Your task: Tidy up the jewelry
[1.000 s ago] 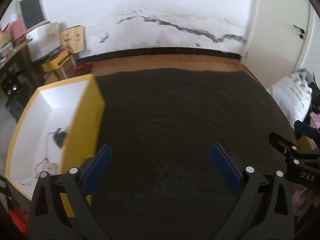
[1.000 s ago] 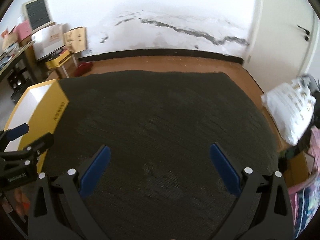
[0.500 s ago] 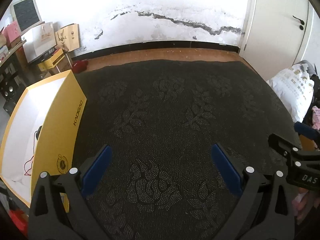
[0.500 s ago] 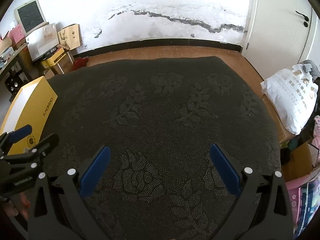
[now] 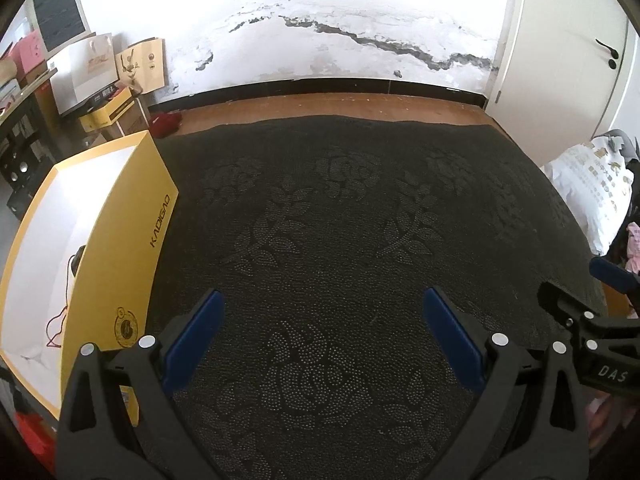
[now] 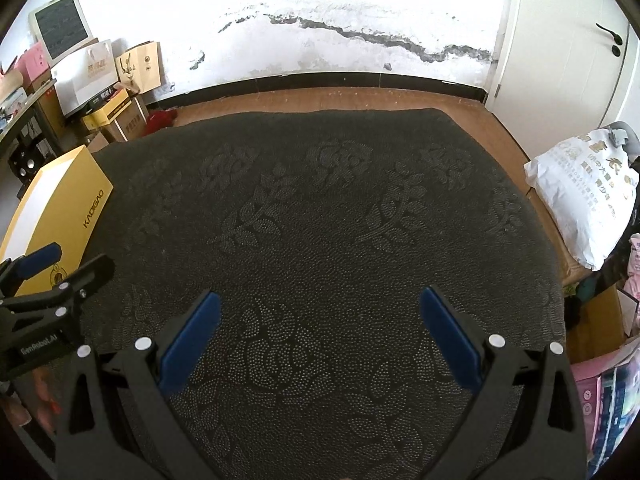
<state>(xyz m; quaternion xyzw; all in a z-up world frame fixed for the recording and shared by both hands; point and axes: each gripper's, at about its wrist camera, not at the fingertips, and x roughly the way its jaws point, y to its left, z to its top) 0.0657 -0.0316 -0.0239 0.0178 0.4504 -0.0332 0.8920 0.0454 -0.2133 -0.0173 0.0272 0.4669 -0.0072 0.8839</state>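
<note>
A yellow box (image 5: 132, 248) with a white inside stands at the left edge of a dark patterned tablecloth (image 5: 340, 220). A thin red cord with a dark piece (image 5: 64, 304) lies inside it. My left gripper (image 5: 322, 316) is open and empty, to the right of the box above the cloth. My right gripper (image 6: 320, 314) is open and empty over the middle of the cloth. The box also shows in the right wrist view (image 6: 60, 216), with the left gripper (image 6: 48, 280) in front of it. The right gripper (image 5: 580, 300) shows at the right in the left wrist view.
Beyond the cloth's far edge is wooden floor (image 5: 340, 106) and a stained white wall. Boxes and paper bags (image 5: 104, 76) are stacked at the far left. A white sack (image 6: 584, 196) lies to the right. A white door (image 5: 568, 40) is at the far right.
Both grippers have drawn back and to the right from the box; the left view shows less of the box's inside. Both stay open and empty.
</note>
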